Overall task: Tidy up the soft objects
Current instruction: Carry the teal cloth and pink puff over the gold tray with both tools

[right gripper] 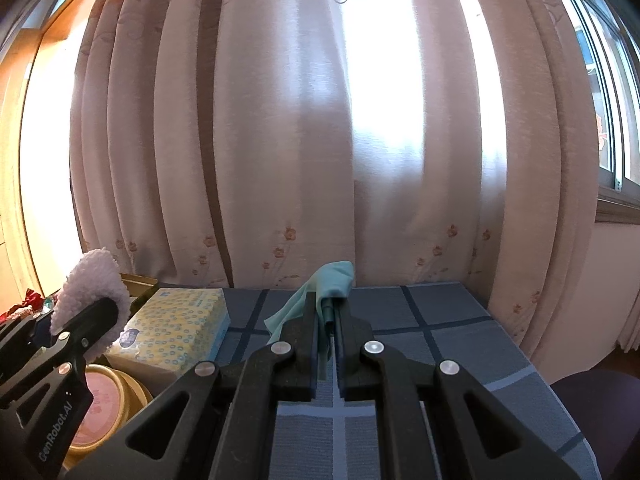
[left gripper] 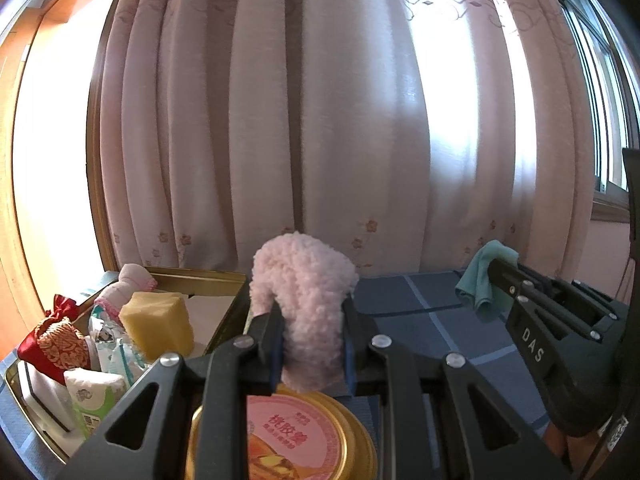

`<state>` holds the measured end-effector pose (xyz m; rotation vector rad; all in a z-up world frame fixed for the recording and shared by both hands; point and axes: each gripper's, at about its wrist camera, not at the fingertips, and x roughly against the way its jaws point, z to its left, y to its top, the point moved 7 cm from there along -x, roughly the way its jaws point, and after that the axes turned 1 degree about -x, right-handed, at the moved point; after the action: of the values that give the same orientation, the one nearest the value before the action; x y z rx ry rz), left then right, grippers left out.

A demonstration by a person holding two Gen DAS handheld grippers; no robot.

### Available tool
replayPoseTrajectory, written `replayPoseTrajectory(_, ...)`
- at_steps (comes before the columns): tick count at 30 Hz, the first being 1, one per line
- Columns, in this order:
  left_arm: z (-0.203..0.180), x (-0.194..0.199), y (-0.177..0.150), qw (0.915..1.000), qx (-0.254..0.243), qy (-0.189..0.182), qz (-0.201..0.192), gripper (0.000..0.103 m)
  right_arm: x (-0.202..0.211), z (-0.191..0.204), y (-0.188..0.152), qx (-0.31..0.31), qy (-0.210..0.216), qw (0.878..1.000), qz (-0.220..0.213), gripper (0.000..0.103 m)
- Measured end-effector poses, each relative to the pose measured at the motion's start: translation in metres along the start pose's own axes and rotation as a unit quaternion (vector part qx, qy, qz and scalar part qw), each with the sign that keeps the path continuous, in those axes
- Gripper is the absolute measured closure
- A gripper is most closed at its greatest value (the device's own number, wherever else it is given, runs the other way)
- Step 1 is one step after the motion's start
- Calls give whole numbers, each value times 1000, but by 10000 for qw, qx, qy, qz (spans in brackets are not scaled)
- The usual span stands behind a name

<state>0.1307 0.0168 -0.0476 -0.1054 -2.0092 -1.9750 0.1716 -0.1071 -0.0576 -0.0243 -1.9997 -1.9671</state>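
My left gripper (left gripper: 308,320) is shut on a fluffy pale-pink soft pad (left gripper: 304,292) and holds it upright above a gold tin with a pink lid (left gripper: 296,436). The pad also shows at the left of the right wrist view (right gripper: 94,288). My right gripper (right gripper: 330,312) is shut on a teal cloth (right gripper: 334,280), held above the blue checked tablecloth (right gripper: 440,320). The cloth also hangs from that gripper in the left wrist view (left gripper: 482,280).
A gold metal tray (left gripper: 224,280) at the left holds a yellow sponge (left gripper: 158,330), a red brocade pouch (left gripper: 54,340), tissue packs (left gripper: 94,400) and a pink sock (left gripper: 128,284). A yellow-and-blue tissue box (right gripper: 176,328) lies beside the tin. Curtains hang behind the table.
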Motion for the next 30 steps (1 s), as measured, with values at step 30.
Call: replayPoseTrajectory(30,34,5,2,9994,194,298,-3,82,-7,42,-1,171,419,9990,7,95)
